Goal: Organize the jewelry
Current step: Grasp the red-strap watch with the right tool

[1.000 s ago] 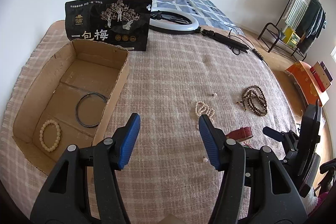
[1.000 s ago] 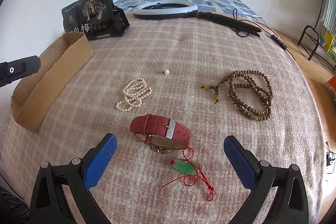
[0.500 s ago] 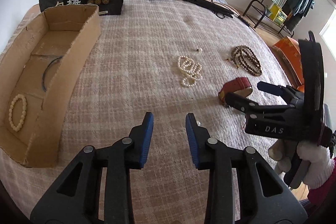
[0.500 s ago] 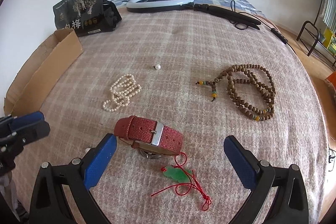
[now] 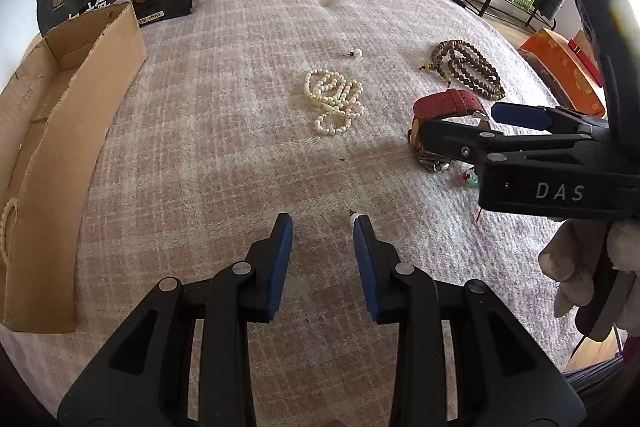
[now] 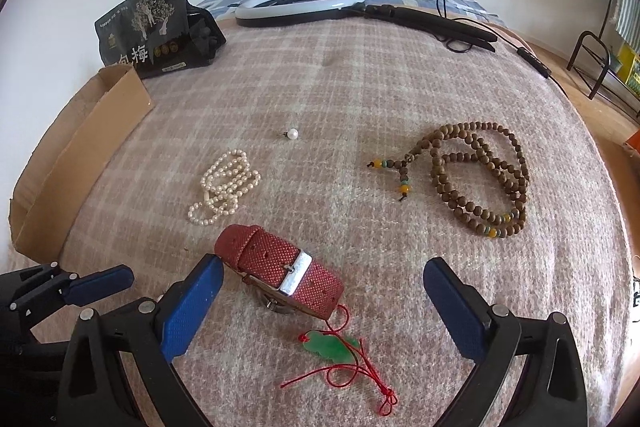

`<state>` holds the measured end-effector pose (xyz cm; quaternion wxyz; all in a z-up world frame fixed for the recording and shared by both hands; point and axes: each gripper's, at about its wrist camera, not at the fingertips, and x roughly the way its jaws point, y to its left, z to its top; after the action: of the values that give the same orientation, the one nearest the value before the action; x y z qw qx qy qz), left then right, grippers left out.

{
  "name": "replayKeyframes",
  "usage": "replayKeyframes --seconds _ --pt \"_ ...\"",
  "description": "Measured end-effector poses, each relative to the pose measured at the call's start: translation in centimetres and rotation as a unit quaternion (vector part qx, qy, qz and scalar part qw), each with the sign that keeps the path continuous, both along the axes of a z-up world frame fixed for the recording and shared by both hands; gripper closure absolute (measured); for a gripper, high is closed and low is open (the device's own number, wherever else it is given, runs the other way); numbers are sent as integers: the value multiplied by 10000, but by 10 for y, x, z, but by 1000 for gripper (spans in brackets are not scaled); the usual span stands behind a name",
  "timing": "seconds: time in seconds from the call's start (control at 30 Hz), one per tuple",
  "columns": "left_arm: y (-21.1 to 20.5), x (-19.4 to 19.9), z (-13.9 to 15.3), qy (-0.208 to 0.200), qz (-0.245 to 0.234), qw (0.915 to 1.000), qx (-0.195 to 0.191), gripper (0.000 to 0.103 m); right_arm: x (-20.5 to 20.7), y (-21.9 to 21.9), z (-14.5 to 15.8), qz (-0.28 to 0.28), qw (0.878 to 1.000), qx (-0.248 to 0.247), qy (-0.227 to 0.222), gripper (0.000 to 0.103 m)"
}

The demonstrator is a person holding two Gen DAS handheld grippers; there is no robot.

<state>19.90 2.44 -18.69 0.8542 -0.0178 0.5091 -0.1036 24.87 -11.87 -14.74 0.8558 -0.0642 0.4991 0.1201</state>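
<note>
Left gripper (image 5: pixel 322 227): jaws standing part-way apart, grasping nothing, after narrowing a moment ago; a small pearl stud (image 5: pixel 353 218) is lying at the tip of one pad.
Right gripper (image 6: pixel 323 291): jaws spread wide, hanging over the red watch (image 6: pixel 280 269), not gripping it.
Jade pendant (image 6: pixel 330 347): lying just beside the watch on its red cord.
Pearl strand (image 6: pixel 224 187), wooden beads (image 6: pixel 476 179): lying on the blanket (image 6: pixel 360 75).
Cardboard box (image 5: pixel 60 131): sitting at the left edge.
</note>
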Motion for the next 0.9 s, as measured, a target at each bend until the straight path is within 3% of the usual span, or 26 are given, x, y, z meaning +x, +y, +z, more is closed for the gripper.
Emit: replayKeyframes --seconds 0.6,0.7,0.73,0.77,0.9 --pt "-12 8 -5 -9 -25 10000 -93 71 4 -1 -1 42 10000 85 5 9" --pt "-14 8 -6 -49 -41 10000 -65 75 4 1 -2 120 9999 106 22 20" --pt "-14 7 -6 -57 -61 10000 -25 85 4 2 -2 132 9999 93 36 27" --pt "-15 7 -7 -62 -77 9999 25 89 5 2 -3 142 9999 63 54 31" --pt "-14 5 -7 -116 -98 9998 95 96 6 -2 -7 202 9993 254 192 62"
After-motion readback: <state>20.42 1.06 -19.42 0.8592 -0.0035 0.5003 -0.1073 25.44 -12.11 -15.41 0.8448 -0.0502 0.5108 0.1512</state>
